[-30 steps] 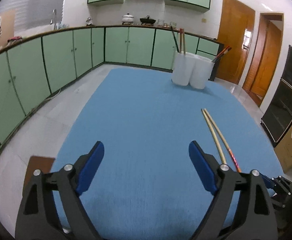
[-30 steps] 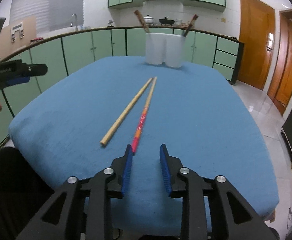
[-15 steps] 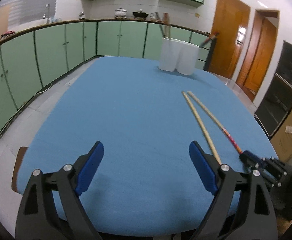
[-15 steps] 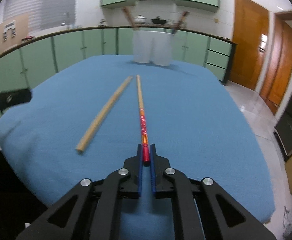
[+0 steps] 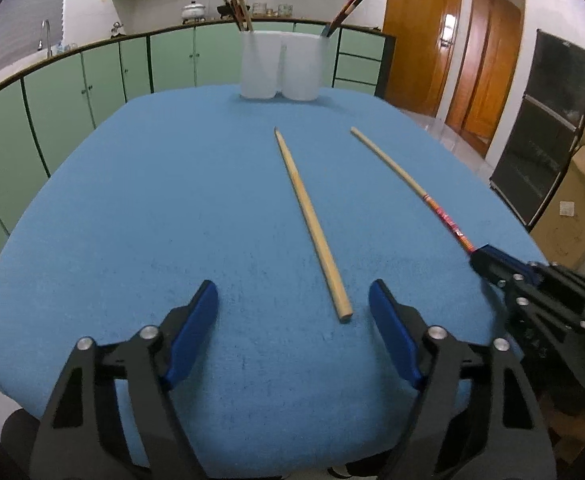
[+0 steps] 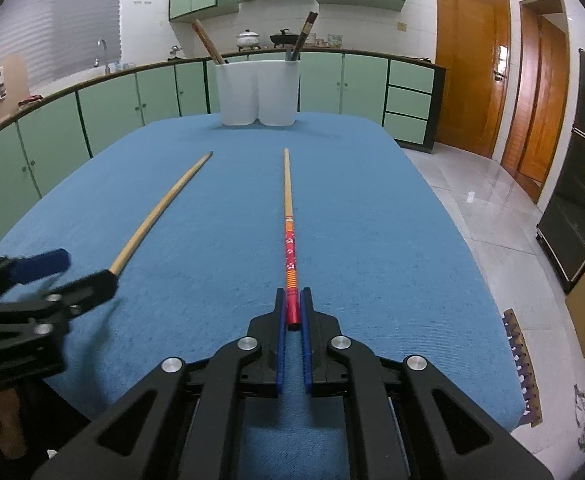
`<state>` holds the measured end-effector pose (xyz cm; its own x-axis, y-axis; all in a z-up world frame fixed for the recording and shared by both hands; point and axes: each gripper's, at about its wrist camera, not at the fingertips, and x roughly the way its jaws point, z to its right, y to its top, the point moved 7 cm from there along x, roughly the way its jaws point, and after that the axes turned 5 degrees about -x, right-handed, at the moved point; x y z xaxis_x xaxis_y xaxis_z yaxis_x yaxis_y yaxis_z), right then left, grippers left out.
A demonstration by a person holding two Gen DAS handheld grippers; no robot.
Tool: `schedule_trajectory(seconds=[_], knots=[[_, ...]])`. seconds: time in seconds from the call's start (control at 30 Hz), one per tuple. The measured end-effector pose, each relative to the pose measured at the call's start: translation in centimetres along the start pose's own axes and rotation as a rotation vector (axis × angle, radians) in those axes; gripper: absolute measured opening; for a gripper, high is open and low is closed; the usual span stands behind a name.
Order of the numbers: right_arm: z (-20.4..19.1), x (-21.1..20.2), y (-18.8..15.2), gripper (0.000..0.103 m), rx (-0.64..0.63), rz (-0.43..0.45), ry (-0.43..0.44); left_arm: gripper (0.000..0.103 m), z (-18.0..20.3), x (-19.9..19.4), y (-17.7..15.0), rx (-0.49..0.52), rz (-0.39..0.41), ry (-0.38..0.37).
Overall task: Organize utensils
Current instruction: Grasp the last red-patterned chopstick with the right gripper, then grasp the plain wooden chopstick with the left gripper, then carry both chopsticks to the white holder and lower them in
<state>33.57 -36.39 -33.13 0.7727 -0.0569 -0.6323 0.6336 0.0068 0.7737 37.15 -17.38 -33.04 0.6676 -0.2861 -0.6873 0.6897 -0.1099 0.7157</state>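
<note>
Right claw [image 6: 291,312] clamping red-handled chopstick [image 6: 288,216], tip toward white holder [image 6: 257,92]

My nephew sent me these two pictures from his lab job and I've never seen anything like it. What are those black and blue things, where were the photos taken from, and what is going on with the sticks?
There is no robot here: a person holds a hand tool with a two-fingered claw in each hand. Each tool carries a wide-angle camera looking along its fingers, so each picture comes from one tool.

In the left tool's picture, the left claw is open, with the plain wooden chopstick lying on the blue table just ahead of it. In the right tool's picture, the right claw is shut on the end of the red-patterned chopstick.

At the far end stands a white utensil holder with other utensils already in it.
</note>
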Motion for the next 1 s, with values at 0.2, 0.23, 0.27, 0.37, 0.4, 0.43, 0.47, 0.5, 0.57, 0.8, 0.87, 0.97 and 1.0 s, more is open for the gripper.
schedule_trajectory(seconds=[0.2,0.23,0.27,0.37,0.4,0.43,0.47,0.5,0.57,0.8,0.87,0.97,1.0], knots=[[-0.4,0.0,0.0,0.007,-0.013,0.007,0.01,0.007,-0.5,0.0,0.2,0.002,0.033,0.033],[-0.4,0.0,0.1,0.007,-0.016,0.008,0.011,0.007,-0.8,-0.1,0.2,-0.013,0.037,0.037],[-0.5,0.1,0.1,0.007,-0.02,0.009,0.013,0.006,-1.1,-0.3,0.2,-0.03,0.044,0.048],[-1.0,0.1,0.2,0.007,-0.041,0.015,0.02,0.006,-2.3,-1.0,-0.1,-0.071,0.061,0.082],[-1.2,0.1,0.3,0.007,-0.047,0.017,0.023,0.006,-2.6,-1.3,-0.2,-0.083,0.065,0.088],[-1.4,0.0,0.3,0.007,-0.054,0.019,0.029,0.006,-2.9,-1.7,-0.3,-0.094,0.071,0.1],[-1.8,0.0,0.3,0.007,-0.064,0.021,0.04,0.006,-3.0,-1.8,-0.4,-0.098,0.065,0.1],[-1.9,0.0,0.3,0.007,-0.071,0.023,0.042,0.007,-3.1,-1.8,-0.6,-0.099,0.057,0.096],[-2.2,0.0,0.2,0.007,-0.081,0.024,0.045,0.009,-3.1,-1.8,-0.8,-0.09,0.05,0.097],[-2.5,-0.2,0.1,0.008,-0.081,0.014,0.036,0.007,-3.4,-1.4,-0.2,-0.084,0.047,0.06],[-2.5,-0.2,0.3,0.007,-0.077,0.006,0.043,0.006,-3.5,-1.8,0.1,-0.099,0.047,0.048],[-2.1,-1.1,1.2,0.006,-0.045,0.014,0.046,0.006,-3.4,-3.1,1.0,-0.114,0.054,0.037],[-1.9,-1.9,1.7,0.006,-0.035,0.023,0.047,0.006,-3.5,-3.7,1.4,-0.123,0.058,0.03]])
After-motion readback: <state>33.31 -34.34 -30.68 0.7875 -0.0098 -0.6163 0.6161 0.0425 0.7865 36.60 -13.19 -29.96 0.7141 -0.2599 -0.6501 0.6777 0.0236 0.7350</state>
